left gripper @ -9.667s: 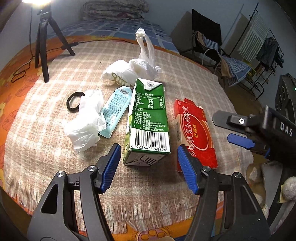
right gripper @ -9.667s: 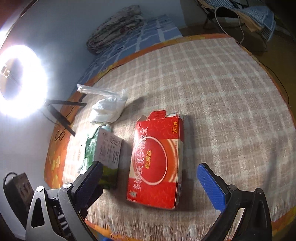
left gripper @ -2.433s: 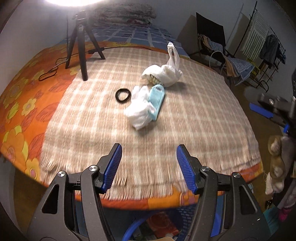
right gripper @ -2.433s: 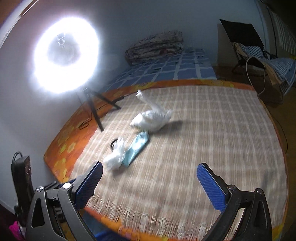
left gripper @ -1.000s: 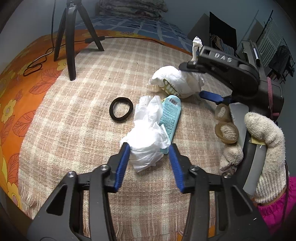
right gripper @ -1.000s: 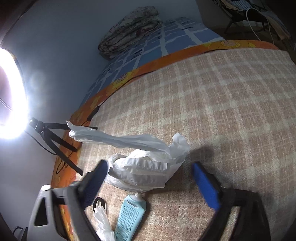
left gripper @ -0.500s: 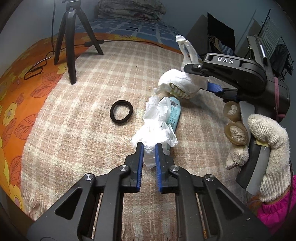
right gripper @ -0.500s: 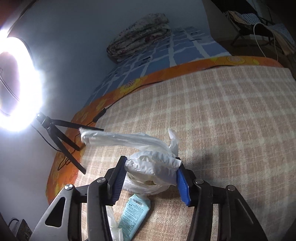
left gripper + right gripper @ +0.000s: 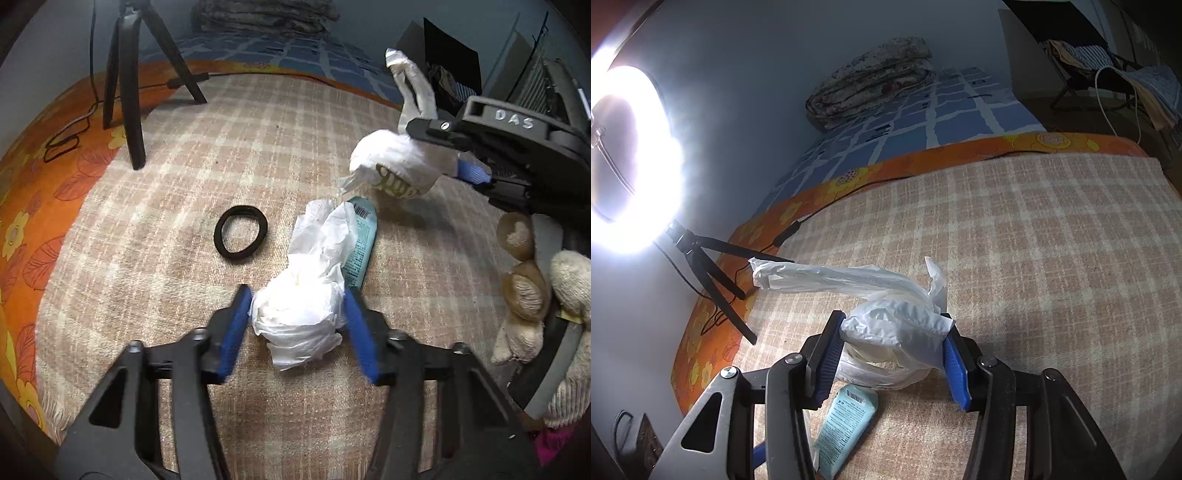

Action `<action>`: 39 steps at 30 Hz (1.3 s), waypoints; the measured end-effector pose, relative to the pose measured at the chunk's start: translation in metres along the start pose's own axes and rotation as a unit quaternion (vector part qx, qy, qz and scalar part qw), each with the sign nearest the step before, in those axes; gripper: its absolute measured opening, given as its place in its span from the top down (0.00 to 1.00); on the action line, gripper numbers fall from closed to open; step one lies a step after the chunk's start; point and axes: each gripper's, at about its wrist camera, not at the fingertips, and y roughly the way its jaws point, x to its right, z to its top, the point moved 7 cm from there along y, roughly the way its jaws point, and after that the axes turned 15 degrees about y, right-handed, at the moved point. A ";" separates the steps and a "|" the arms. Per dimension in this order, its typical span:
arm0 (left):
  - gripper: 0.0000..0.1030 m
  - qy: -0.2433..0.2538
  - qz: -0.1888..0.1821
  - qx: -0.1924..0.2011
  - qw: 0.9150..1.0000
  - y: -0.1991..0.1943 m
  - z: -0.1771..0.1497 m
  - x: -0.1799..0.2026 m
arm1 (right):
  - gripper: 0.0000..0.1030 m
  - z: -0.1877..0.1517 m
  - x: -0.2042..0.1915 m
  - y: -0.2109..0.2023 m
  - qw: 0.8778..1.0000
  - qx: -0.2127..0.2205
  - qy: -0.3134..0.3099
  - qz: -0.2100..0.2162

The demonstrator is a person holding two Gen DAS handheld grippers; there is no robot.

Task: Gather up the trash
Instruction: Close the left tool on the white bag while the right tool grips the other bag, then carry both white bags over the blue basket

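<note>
Two claws: the left claw (image 9: 295,314) works at the table's near edge; the right claw (image 9: 443,151) is further in, toward the right edge.
Table (image 9: 258,129): round, under a checked cloth, and it carries all the trash left in view.
Bag (image 9: 886,332): white and knotted, clamped crosswise between the right claw's pads. Its long handle trails off to the left in the right wrist view. From the left wrist view it looks raised off the cloth, with its shadow beneath.
Wad (image 9: 299,310): crumpled tissue lying straight ahead of the left claw, between the pads. Its long axis runs away from the claw toward the table's middle.
Left claw state: jaws opening at a middling width, with the pads flanking the wad's sides and no squeeze visible.
Tube (image 9: 362,236): pale blue, lying flat against the wad's right side and parallel to it. It sits partly under the tissue, just below the bag.
Band (image 9: 241,233): black loop to the left of the wad, apart from it.
Nearer hand: left for the wad, tube and band, since the right one is full.
Judgement: closing on the wad may catch the tube's near end.
</note>
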 end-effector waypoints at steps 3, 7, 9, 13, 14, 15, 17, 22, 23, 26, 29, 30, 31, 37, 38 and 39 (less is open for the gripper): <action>0.65 -0.003 -0.003 0.000 1.000 -0.001 -0.001 -0.001 | 0.51 0.002 -0.002 -0.008 1.000 0.008 -0.009 -0.001; 0.66 -0.006 -0.002 0.009 1.000 -0.014 -0.001 -0.004 | 0.52 0.005 -0.006 -0.022 1.000 0.020 -0.020 -0.003; 0.66 -0.005 0.000 0.018 1.000 -0.024 0.001 -0.004 | 0.52 0.006 -0.008 -0.029 0.999 0.024 -0.024 -0.003; 0.66 0.006 0.007 0.037 0.999 -0.045 0.003 0.001 | 0.53 0.004 -0.013 -0.048 0.999 0.036 -0.038 -0.007; 0.66 0.010 0.008 0.042 0.999 -0.050 0.003 0.003 | 0.53 0.003 -0.013 -0.053 0.998 0.038 -0.041 -0.007; 0.66 0.014 0.009 0.044 0.999 -0.054 0.003 0.005 | 0.53 0.002 -0.014 -0.057 0.998 0.040 -0.044 -0.008; 0.66 0.022 0.015 0.051 0.998 -0.064 0.002 0.010 | 0.53 0.000 -0.015 -0.066 0.998 0.043 -0.049 -0.009; 0.66 0.037 0.021 0.071 0.997 -0.089 -0.001 0.021 | 0.53 -0.009 -0.019 -0.090 0.996 0.050 -0.073 -0.011; 0.66 0.038 0.021 0.075 0.996 -0.093 -0.001 0.022 | 0.53 -0.011 -0.021 -0.096 0.995 0.052 -0.080 -0.012; 0.66 0.043 0.020 0.085 0.995 -0.106 -0.004 0.026 | 0.53 -0.018 -0.023 -0.110 0.995 0.054 -0.088 -0.010; 0.66 0.049 0.019 0.094 0.994 -0.119 -0.007 0.030 | 0.53 -0.026 -0.023 -0.123 0.994 0.055 -0.094 -0.009; 0.66 0.051 0.019 0.097 0.994 -0.124 -0.010 0.032 | 0.53 -0.029 -0.023 -0.127 0.994 0.055 -0.096 -0.009; 0.66 0.054 0.018 0.100 0.993 -0.128 -0.012 0.034 | 0.53 -0.033 -0.023 -0.132 0.994 0.054 -0.099 -0.007; 0.66 0.070 0.015 0.109 0.991 -0.148 -0.024 0.041 | 0.53 -0.056 -0.021 -0.160 0.991 0.060 -0.118 -0.008; 0.66 0.072 0.014 0.110 0.991 -0.150 -0.026 0.042 | 0.53 -0.060 -0.020 -0.163 0.991 0.059 -0.120 -0.009; 0.66 0.074 0.013 0.110 0.991 -0.153 -0.029 0.042 | 0.53 -0.064 -0.018 -0.167 0.991 0.060 -0.123 -0.010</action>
